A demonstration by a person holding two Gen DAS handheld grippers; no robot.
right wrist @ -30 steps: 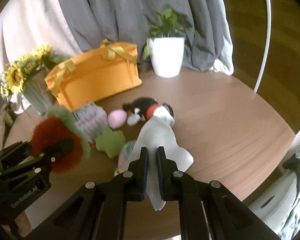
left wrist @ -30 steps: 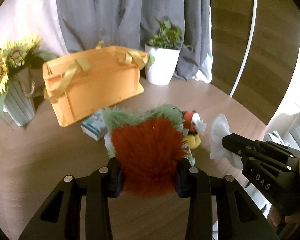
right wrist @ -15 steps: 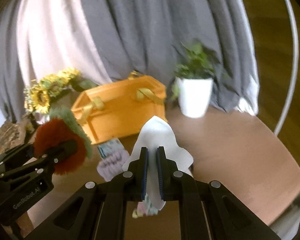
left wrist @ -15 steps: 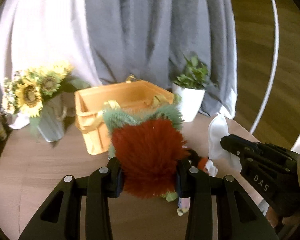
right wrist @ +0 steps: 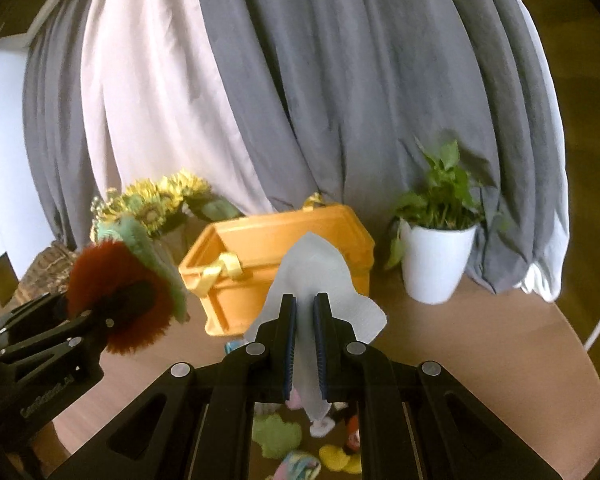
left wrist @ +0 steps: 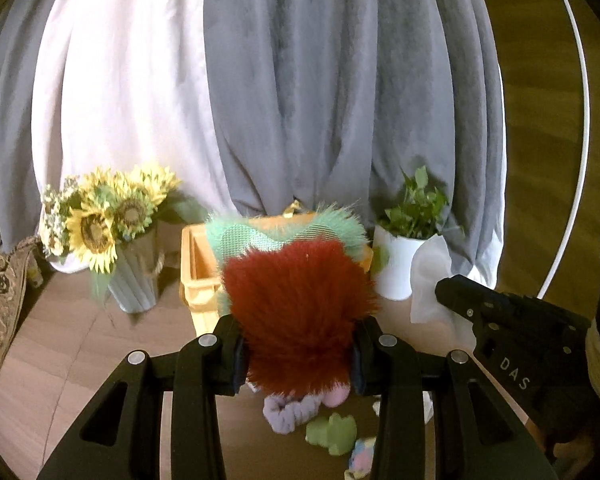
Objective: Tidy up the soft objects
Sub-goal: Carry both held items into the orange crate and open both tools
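Note:
My left gripper (left wrist: 298, 354) is shut on a fluffy red and green plush toy (left wrist: 296, 308), held up in the air in front of the orange storage box (left wrist: 196, 272). From the right wrist view the same plush toy (right wrist: 120, 296) and left gripper (right wrist: 112, 316) show at the left. My right gripper (right wrist: 304, 344) is shut on a white cloth (right wrist: 320, 280) that hangs between its fingers, in front of the orange box (right wrist: 260, 260). In the left wrist view that white cloth (left wrist: 428, 280) shows at the right gripper's tip (left wrist: 446, 290). Both grippers are above the round wooden table (right wrist: 480, 344).
Several small soft toys lie on the table below: a purple one (left wrist: 288, 414), a green one (left wrist: 334, 434), a yellow one (right wrist: 338, 458). A white pot with a green plant (right wrist: 436, 256) stands right of the box, a vase of sunflowers (left wrist: 112, 232) left. Grey and white curtains hang behind.
Both grippers have risen and tilted up with their loads. The box and curtains now fill more of the view, and the toys on the table have dropped toward the bottom edge.

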